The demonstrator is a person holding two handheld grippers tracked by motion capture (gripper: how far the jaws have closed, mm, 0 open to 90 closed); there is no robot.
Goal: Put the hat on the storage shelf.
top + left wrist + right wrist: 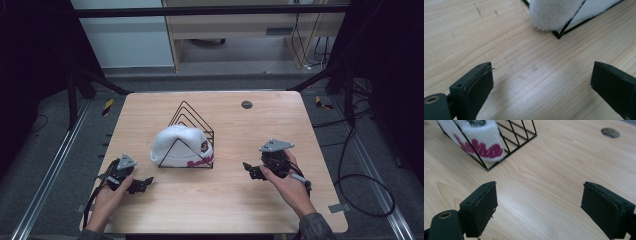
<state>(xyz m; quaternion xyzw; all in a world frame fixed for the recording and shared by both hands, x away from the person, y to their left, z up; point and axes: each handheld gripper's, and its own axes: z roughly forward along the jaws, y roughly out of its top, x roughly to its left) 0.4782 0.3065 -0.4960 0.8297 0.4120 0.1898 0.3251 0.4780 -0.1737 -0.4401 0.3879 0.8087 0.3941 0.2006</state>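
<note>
The hat (176, 145) sat tucked in the wire rack (192, 131) mid-counter. Left gripper (142, 184) and right gripper (248, 169) flanked it, jaws wide, holding nothing. Nobody had touched the hat; the whole job looked ahead.

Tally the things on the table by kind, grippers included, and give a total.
White fluffy hat: 1
Black wire rack: 1
Grippers: 2, left gripper and right gripper
Total: 4

dim surroundings, soft overhead glare
</note>
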